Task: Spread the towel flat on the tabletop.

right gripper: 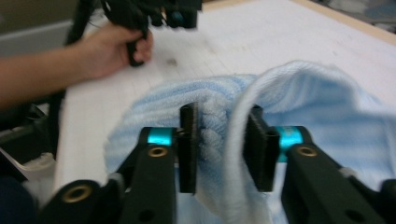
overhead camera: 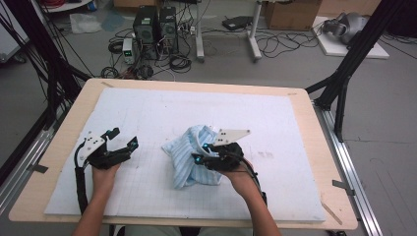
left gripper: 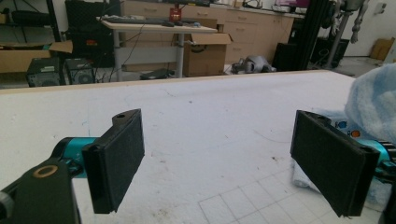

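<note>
A light blue striped cloth [overhead camera: 189, 150] lies bunched in the middle of the white mat [overhead camera: 162, 110]. My right gripper [overhead camera: 200, 153] comes in from the cloth's right side and is shut on a thick raised fold. In the right gripper view the black pads [right gripper: 188, 140] press the fluffy cloth [right gripper: 308, 93] from both sides of the gripper [right gripper: 219, 140]. My left gripper [overhead camera: 125, 138] rests low over the mat to the left of the cloth, open, with nothing between its jaws. In the left gripper view the gripper [left gripper: 224, 158] spans bare mat, and the cloth [left gripper: 373, 98] sits just beyond its right jaw.
The mat covers most of a wooden table [overhead camera: 64, 142], leaving a bare rim all round. Black frame posts [overhead camera: 344, 73] stand at the table's far corners. Computers [overhead camera: 155, 27], cables and boxes sit on the floor beyond the far edge.
</note>
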